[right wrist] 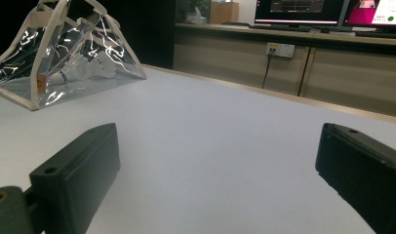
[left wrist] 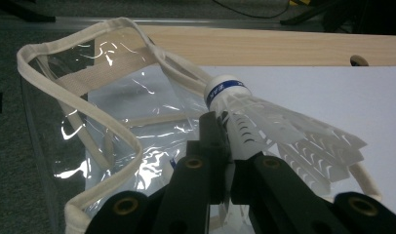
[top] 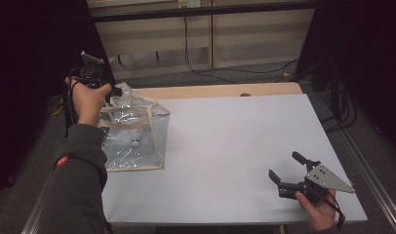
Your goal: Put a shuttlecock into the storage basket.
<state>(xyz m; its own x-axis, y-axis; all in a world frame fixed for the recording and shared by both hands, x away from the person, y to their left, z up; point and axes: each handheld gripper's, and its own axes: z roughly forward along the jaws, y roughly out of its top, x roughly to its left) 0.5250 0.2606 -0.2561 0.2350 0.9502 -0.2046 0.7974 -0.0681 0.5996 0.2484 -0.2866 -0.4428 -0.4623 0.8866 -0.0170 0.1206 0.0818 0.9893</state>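
The left tool [left wrist: 225,161] was right up close in the left gripper view, and its two black jaws were squeezed tight on a white shuttlecock [left wrist: 264,122]. The jaws pinched the feather part. The shuttlecock's round white tip with a blue band pointed up and away from the jaws. Just behind it was a clear plastic bag [left wrist: 113,112] with cream cloth edges, and its mouth was open. In the high view, the left tool [top: 115,91] was held up over the top of the clear plastic bag [top: 132,136], which stood at the left side of the white tabletop [top: 225,146]. Another small white shuttlecock lay inside the bag.

The right tool [top: 287,171] was far off, low over the near right part of the tabletop. Its jaws were spread wide apart with nothing between them.
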